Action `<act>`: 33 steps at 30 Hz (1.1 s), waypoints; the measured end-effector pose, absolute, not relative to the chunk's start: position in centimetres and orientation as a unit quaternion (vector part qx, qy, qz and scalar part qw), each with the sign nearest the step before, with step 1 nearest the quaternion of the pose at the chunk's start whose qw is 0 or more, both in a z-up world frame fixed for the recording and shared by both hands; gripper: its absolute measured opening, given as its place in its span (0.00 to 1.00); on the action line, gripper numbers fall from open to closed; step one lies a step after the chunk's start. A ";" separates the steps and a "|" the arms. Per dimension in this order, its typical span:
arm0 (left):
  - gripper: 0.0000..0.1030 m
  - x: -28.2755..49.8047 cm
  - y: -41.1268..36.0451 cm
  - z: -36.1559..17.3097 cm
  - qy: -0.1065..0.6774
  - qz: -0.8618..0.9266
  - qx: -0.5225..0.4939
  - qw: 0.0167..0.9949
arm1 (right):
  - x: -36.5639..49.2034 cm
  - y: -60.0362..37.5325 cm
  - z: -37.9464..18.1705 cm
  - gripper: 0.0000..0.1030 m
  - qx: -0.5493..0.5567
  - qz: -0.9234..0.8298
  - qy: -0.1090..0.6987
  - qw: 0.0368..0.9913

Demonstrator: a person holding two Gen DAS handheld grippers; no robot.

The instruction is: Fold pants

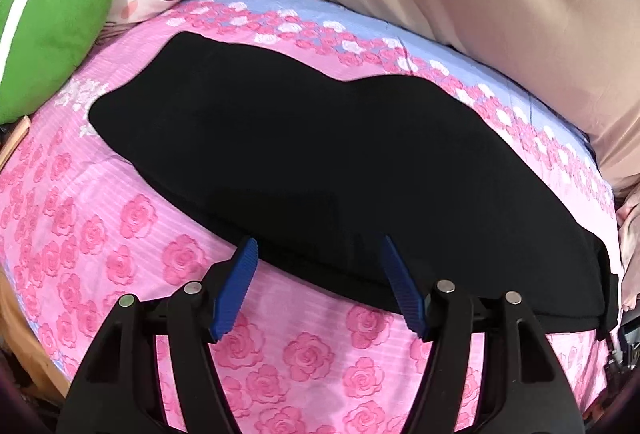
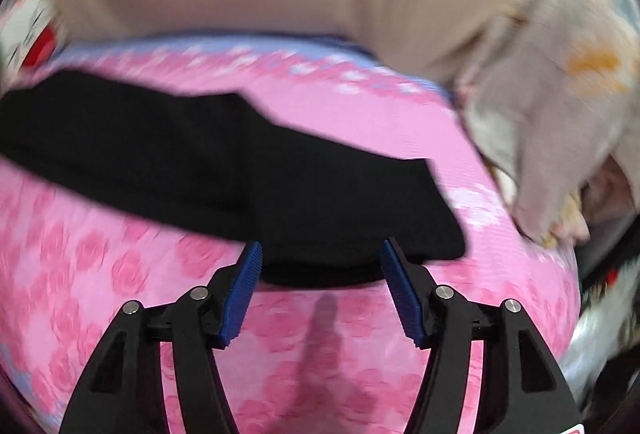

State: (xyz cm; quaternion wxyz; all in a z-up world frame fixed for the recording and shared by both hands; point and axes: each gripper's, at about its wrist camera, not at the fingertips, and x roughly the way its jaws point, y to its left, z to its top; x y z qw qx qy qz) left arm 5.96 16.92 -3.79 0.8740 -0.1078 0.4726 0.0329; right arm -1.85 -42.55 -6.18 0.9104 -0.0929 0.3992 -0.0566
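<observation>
Black pants flat on a rose-print bed, both grippers spread wide and empty.

Left wrist: the pants (image 1: 320, 161) lie as a long dark strip across the pink bedsheet (image 1: 100, 242), bare sheet along their near edge; left gripper (image 1: 318, 254) jaws straddle that edge. Right wrist, blurred: pants' end (image 2: 280, 177) lies ahead of the right gripper (image 2: 320, 254), open sheet beyond.

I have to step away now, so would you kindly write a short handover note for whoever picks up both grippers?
Left gripper: open, empty, fingertips at the near edge of the black pants.
Right gripper: open, empty, at the near edge by one end of the pants; view blurred.
Pants: lying in a long strip on the pink rose bedsheet.
Done: apparently folded lengthwise.
Left: probably fold end to end.
</observation>
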 end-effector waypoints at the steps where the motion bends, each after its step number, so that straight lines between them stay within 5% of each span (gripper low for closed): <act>1: 0.61 5.9 16.6 -3.7 0.472 0.027 -0.111 0.874 | -1.6 -42.1 -6.7 0.59 -0.105 -0.051 0.406 0.906; 6: 0.67 5.4 16.0 -3.5 0.467 0.011 -0.107 0.878 | 0.1 -41.0 -7.7 0.56 -0.143 -0.061 0.426 0.891; 8: 0.67 5.5 16.2 -3.6 0.468 0.006 -0.111 0.877 | 0.6 -41.6 -8.0 0.19 -0.124 -0.063 0.438 0.888; 11: 0.67 5.5 16.8 -3.7 0.463 0.003 -0.118 0.878 | 0.5 -42.6 -7.0 0.10 -0.073 -0.063 0.433 0.896; 19: 0.67 5.6 19.0 -4.1 0.460 0.014 -0.135 0.878 | 2.1 -49.4 0.5 0.09 0.132 -0.091 0.344 0.925; 23: 0.67 5.4 19.7 -4.3 0.458 0.021 -0.146 0.877 | 7.8 -54.7 -4.0 0.29 0.145 -0.172 0.398 0.889; 33: 0.72 5.0 23.7 -3.8 0.438 0.074 -0.172 0.879 | -0.6 -53.6 -4.1 0.42 0.219 -0.189 0.341 0.894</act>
